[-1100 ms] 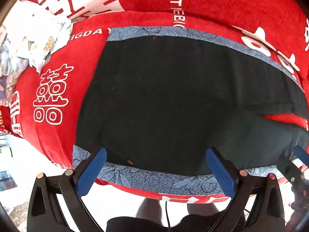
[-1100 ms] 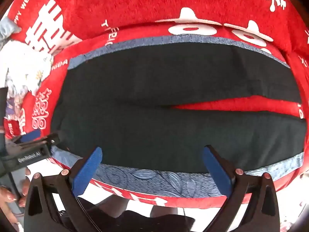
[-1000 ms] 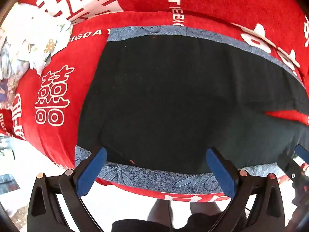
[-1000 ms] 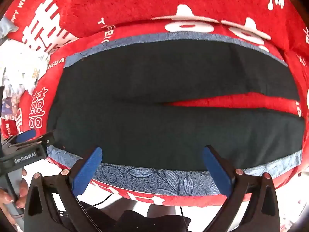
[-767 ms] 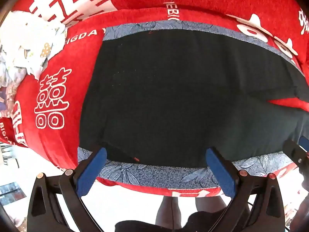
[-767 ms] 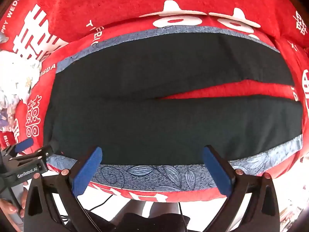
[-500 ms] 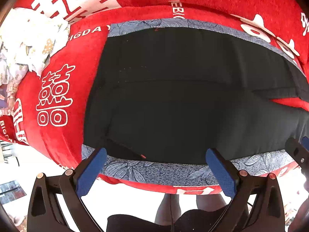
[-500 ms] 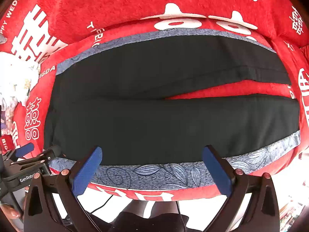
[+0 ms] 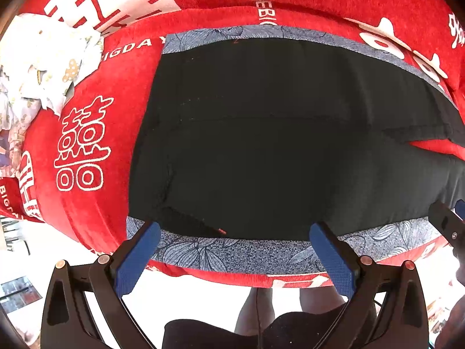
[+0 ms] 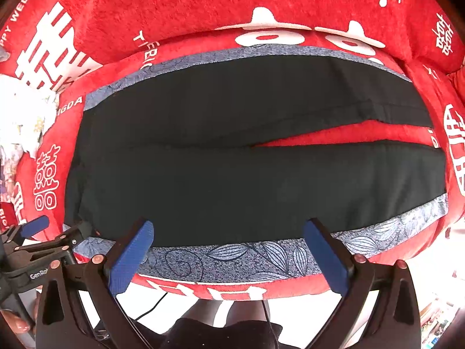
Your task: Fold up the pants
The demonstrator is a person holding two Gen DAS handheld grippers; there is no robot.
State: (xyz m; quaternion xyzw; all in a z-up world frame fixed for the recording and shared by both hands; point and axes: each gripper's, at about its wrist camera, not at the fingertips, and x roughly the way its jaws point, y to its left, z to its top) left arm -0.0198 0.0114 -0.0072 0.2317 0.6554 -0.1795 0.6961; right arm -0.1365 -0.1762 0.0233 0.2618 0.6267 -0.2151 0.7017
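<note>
Black pants (image 10: pixel 232 160) lie flat and unfolded on the red sofa cushion (image 10: pixel 180 8), legs apart. My left gripper (image 9: pixel 232 241) and right gripper (image 10: pixel 229 235) hover at their near edge, fingers spread, empty; folding not yet begun.

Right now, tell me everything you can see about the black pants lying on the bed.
The black pants lie spread flat and unfolded on a blue leaf-patterned cloth over a red blanket. The fabric looks plain, matte and dark. The waist end lies toward the left; the two legs run to the right and part in a narrow V where red shows through. Neither the left gripper nor the right gripper, both open, holds them.
</note>
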